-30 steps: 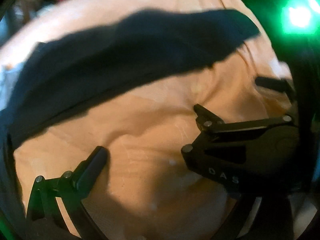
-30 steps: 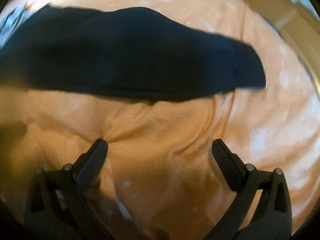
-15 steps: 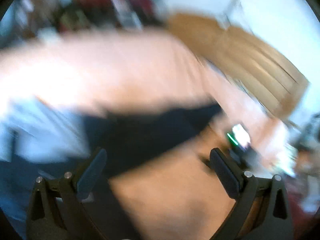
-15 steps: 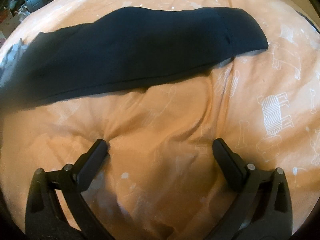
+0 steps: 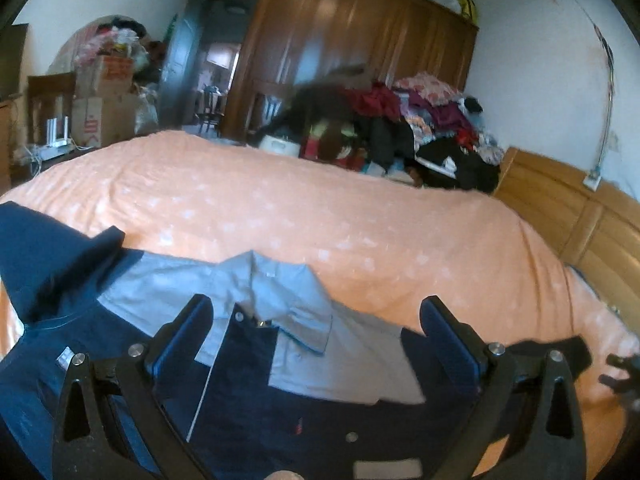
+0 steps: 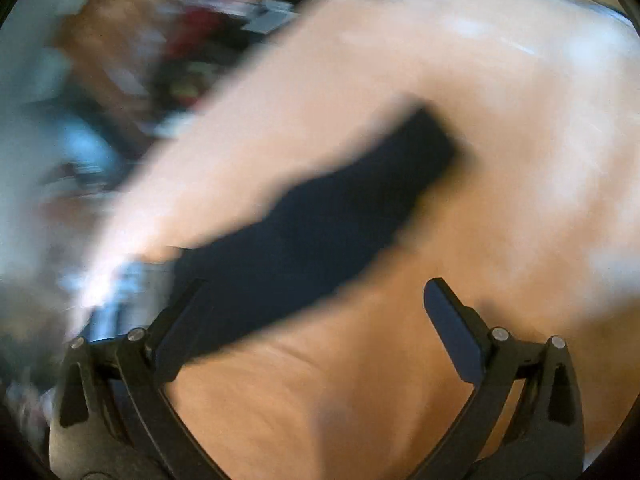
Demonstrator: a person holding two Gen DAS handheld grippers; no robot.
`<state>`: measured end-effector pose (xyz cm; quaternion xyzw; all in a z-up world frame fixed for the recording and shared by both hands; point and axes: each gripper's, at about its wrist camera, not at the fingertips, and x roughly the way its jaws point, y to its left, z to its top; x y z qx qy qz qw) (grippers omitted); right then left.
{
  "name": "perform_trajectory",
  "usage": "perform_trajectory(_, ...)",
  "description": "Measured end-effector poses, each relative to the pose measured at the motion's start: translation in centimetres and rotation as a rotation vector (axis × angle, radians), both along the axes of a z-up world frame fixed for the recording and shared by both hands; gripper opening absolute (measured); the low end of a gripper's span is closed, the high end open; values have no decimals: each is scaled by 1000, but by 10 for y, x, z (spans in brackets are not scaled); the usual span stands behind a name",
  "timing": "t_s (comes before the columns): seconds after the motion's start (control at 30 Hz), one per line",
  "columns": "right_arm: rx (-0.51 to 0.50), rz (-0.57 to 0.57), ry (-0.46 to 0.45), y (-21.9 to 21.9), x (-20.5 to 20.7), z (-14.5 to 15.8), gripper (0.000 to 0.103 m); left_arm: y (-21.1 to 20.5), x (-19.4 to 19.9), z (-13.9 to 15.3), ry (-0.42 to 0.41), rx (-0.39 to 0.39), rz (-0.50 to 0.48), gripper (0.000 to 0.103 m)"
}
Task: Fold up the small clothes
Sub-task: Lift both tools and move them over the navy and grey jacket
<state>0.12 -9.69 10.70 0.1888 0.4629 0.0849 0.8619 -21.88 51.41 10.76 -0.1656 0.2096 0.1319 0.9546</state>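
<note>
Left gripper (image 5: 316, 316): jaws wide, holding nothing; hovers above the polo shirt.
Right gripper (image 6: 316, 304): jaws wide, empty; above the bedspread, its left finger over the dark folded garment.
Polo shirt (image 5: 288, 360): navy body, pale blue collar and shoulders, spread flat at the near edge of the orange bedspread (image 5: 320, 216); placket and buttons face up.
Dark folded garment (image 6: 320, 220): long narrow strip lying on the bedspread; one end shows at the far right of the left wrist view (image 5: 560, 350).
Blue garment (image 5: 44, 256): bunched at left, touching the polo's shoulder.
Risk, judged: pinching the collar alone would drag the shirt askew; the blue garment could come along, since the two overlap.
Risk, judged: soft bedding may get nipped with the cloth.
Left view only: sharp; shows the polo, the clothes heap (image 5: 400, 128) and the wardrobe (image 5: 352, 44).
Right view only: heavily blurred; shows the strip's full length, little else readable.
</note>
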Motion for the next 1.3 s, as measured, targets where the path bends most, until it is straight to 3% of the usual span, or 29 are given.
perform_trajectory(0.03, -64, -100, 28, -18, -13, 0, 103, -1, -7, 0, 6, -2, 1, 103)
perform_trajectory(0.1, -46, -219, 43, -46, -31, 5, 103, -1, -8, -1, 4, -15, 11, 103)
perform_trajectory(0.17, -56, -299, -16, -63, -62, 26, 103, 6, -6, 0, -3, -20, 19, 103)
perform_trajectory(0.23, -165, -360, -89, -63, -94, 59, 103, 9, -8, 5, -20, -18, 20, 103)
perform_trajectory(0.37, -246, -328, -252, -42, -117, 96, 103, 13, -18, 19, -56, -23, 28, 103)
perform_trajectory(0.4, -235, -287, -289, -33, -110, 102, 103, 13, -19, 21, -60, -25, 26, 103)
perform_trajectory(0.43, -143, -218, -311, -31, -102, 103, 103, 11, -20, 24, -63, -22, 20, 103)
perform_trajectory(0.47, -34, -185, -289, -27, -86, 94, 103, 8, -20, 26, -65, -20, 14, 103)
perform_trajectory(0.5, 152, -185, -209, -29, -66, 72, 103, 2, -20, 27, -63, -15, -1, 103)
perform_trajectory(0.57, 398, -256, -14, -27, -44, 15, 97, -7, -19, 31, -55, -9, -22, 103)
perform_trajectory(0.63, 506, -349, 176, -24, -43, -39, 88, -12, -22, 36, -57, -6, -35, 103)
perform_trajectory(0.7, 496, -477, 298, -24, -53, -80, 85, -10, -27, 43, -68, -6, -35, 103)
perform_trajectory(0.77, 517, -532, 288, -31, -70, -93, 72, -4, -29, 47, -72, -3, -26, 103)
perform_trajectory(0.83, 507, -496, 289, -31, -75, -84, 70, 3, -30, 49, -73, 6, -14, 103)
perform_trajectory(0.87, 487, -469, 265, -31, -76, -70, 72, 9, -31, 49, -70, 16, -8, 103)
perform_trajectory(0.9, 447, -417, 169, -29, -77, -44, 75, 13, -31, 48, -68, 22, -2, 103)
perform_trajectory(0.97, 407, -335, 8, -26, -71, -6, 99, 23, -33, 48, -78, 36, 13, 103)
perform_trajectory(1.03, 387, -207, -146, -25, -43, 8, 103, 33, -30, 45, -85, 36, 23, 103)
perform_trajectory(1.1, 377, -179, -105, -33, -10, -12, 103, 40, -20, 39, -34, 25, 22, 103)
perform_trajectory(1.13, 398, -158, -61, -38, 14, -32, 96, 42, -17, 36, -14, 22, 18, 103)
perform_trajectory(1.17, 402, -158, -32, -38, 34, -43, 79, 45, -13, 33, 10, 18, 9, 103)
perform_trajectory(1.23, 400, -142, 20, -42, 59, -66, 64, 49, -9, 26, 33, 19, 8, 103)
perform_trajectory(1.3, 356, -144, 35, -47, 62, -76, 62, 52, -5, 20, 63, 28, 10, 103)
